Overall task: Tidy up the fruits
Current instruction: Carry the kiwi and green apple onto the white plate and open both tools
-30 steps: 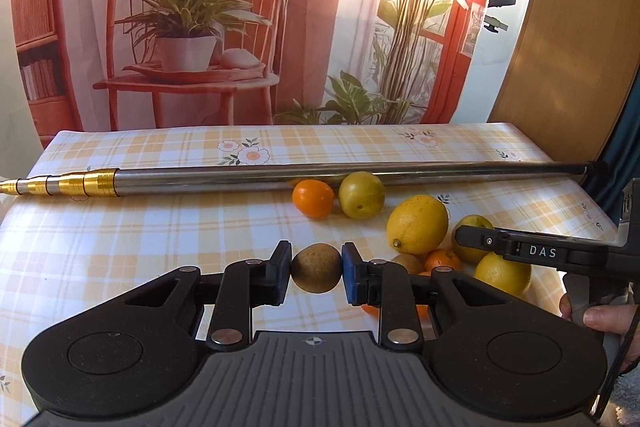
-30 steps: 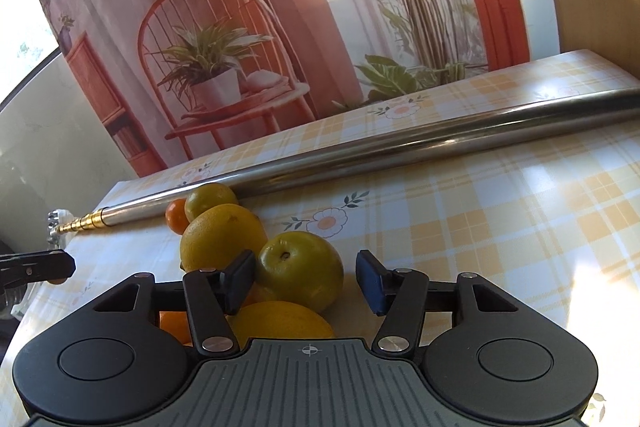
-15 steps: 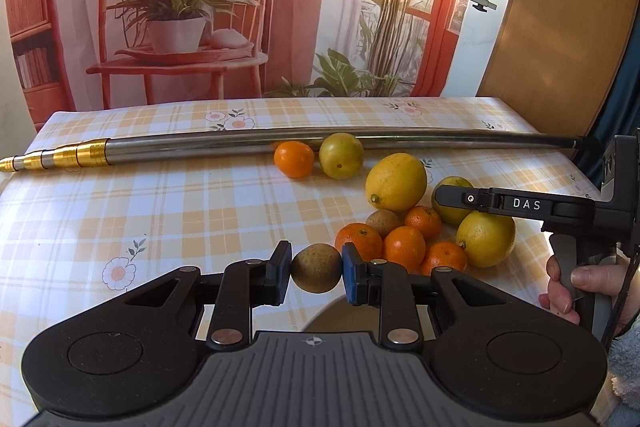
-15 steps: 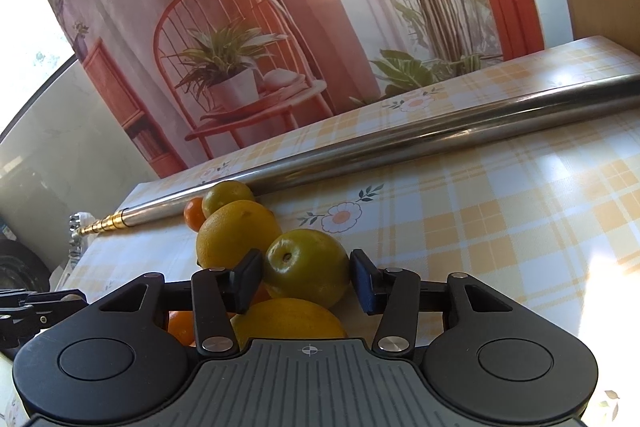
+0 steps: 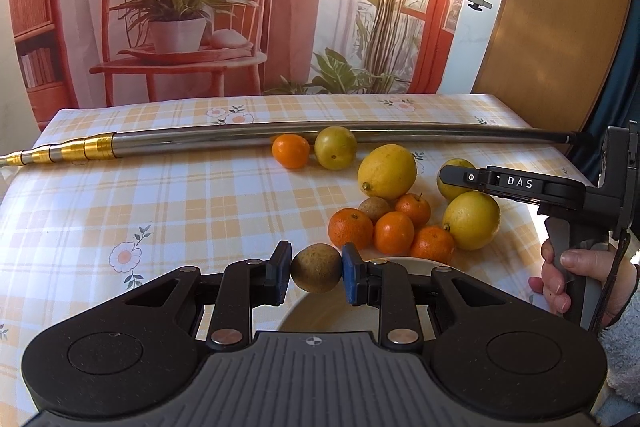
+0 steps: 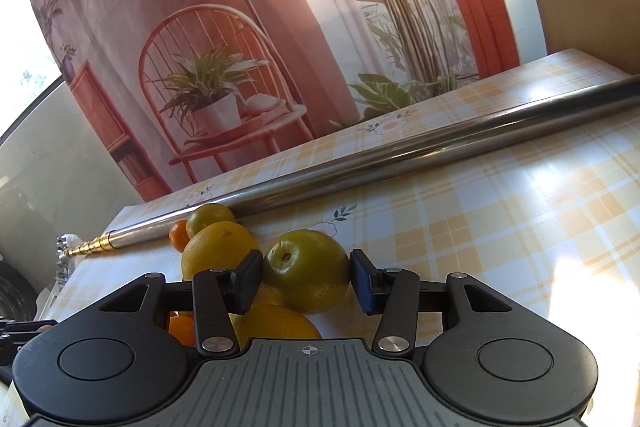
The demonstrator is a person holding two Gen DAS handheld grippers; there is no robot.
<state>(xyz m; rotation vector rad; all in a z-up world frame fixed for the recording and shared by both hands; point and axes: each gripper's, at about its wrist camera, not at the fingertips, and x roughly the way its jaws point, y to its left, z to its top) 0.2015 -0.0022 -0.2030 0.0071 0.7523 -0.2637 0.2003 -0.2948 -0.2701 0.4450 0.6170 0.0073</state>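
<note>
Lifted left tool [image 5: 316, 269] grips brown fruit [image 5: 316, 267]; right tool [image 6: 307, 277] narrows around green fruit [image 6: 307, 270].

A glossy checked oilcloth covers the tabletop [image 5: 168, 211]. The pole [image 5: 248, 135] is polished metal, brass-toned at one end. The brown fruit [image 5: 316, 267] looks matt and rough.

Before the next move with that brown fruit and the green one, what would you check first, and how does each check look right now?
1. Left gripper clamps the brown fruit: ok.
2. White plate under the brown fruit: ok, its rim shows below.
3. Right gripper closed on the green fruit: cannot tell; fingers flank it, contact unclear.
4. Yellow fruit pressing against the green fruit: cannot tell.
5. Metal pole away from both grippers: ok.
</note>
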